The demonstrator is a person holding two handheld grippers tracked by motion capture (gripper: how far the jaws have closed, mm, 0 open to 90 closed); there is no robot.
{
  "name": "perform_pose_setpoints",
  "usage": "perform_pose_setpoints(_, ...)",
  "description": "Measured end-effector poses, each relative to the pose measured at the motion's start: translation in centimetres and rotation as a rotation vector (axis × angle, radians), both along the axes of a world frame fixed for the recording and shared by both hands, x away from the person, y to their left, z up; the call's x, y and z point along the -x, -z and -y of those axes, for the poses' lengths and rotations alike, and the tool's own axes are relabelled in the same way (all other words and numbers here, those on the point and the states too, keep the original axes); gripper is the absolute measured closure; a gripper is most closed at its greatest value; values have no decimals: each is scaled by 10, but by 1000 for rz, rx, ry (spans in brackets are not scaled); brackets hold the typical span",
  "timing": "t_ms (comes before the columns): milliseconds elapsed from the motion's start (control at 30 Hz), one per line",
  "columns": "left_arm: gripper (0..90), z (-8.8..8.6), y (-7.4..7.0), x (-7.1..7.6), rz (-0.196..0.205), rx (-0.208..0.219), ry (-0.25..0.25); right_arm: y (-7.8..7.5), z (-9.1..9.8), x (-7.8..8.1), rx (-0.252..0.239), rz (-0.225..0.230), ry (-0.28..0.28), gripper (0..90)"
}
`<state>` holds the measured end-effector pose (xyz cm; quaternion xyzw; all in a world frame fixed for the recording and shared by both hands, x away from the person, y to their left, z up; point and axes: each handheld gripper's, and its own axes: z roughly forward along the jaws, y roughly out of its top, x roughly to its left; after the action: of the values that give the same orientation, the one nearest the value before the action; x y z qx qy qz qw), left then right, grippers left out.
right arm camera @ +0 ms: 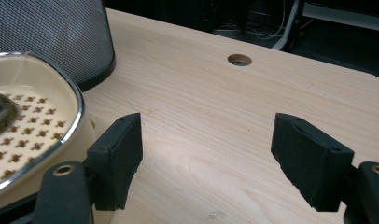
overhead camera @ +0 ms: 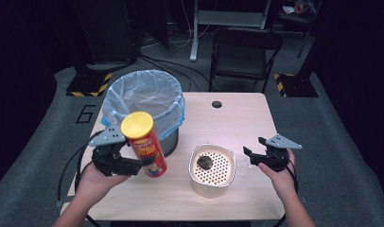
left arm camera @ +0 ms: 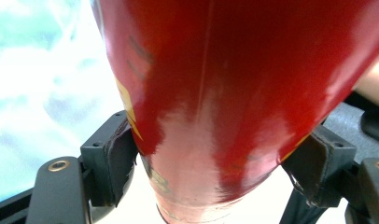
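- Just in front of the lined bin, at its near rim, we see the left gripper holding a red crisp can clear of the table.
- The can is tilted: its yellow lid leans toward the bin, while its lower end points toward the near table edge, away from the bin.
- In the left gripper view the can sits between the two black jaws, and we see a pad pressed against each flank of its lower part, so the jaws are clamped firmly on it.
- The bin is a dark mesh basket with a pale blue bag folded over its rim; it stands on the far left part of the table.
- To the right of the bin and nearer us stands a cream, perforated strainer dish with a small dark lump lying in it.
- Farther from the bin, just past the dish, we find the right gripper low over the table; its jaws stand wide apart with nothing between them.
- In the right gripper view, bare wood shows between its pads, with the dish rim beside the left one and the bin beyond it.
- A round cable hole lies in the table top to the right of the bin.
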<state>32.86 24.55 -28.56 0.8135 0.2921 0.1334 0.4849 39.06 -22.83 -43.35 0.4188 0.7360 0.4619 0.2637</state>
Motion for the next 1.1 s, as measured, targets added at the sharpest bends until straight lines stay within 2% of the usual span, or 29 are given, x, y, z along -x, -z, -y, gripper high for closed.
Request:
perform_pose_setpoints(100, 234, -3, -37, -8, -3, 3, 4, 5, 4, 1, -7, -7, 16, 249)
perform_pose_setpoints(167, 234, -5, -55, -14, -4, 12, 22, 9, 6, 2, -9, -15, 31, 249)
perform_pose_setpoints(300, 234, -8, -84, -24, 4, 33, 14, 17, 6, 6, -7, -19, 35, 249)
perform_pose_setpoints(400, 234, -9, -103, -33, 31, 13, -23, 22, 4, 8, 10, -20, 40, 249)
perform_pose_setpoints(567, 234, -11, -121, -53, 45, 37, -63, 25, 6, 10, -3, -28, 48, 249)
perform_pose_setpoints(667, 234, -12, -122, -69, 60, 50, -115, 28, 8, 10, -17, -29, 55, 249)
perform_pose_setpoints(733, 234, -13, -117, -81, 51, 46, -142, 30, 8, 10, -17, -36, 56, 249)
perform_pose_setpoints(833, 233, -15, -100, -103, 33, 52, -202, 34, 7, 10, -15, -44, 49, 249)
perform_pose_setpoints(1000, 232, -20, -72, -132, -13, 97, -272, 37, 6, 10, -18, -55, 48, 249)
perform_pose_setpoints(1100, 230, -17, -55, -146, -45, 31, -293, 39, 5, 10, -19, -58, 43, 249)
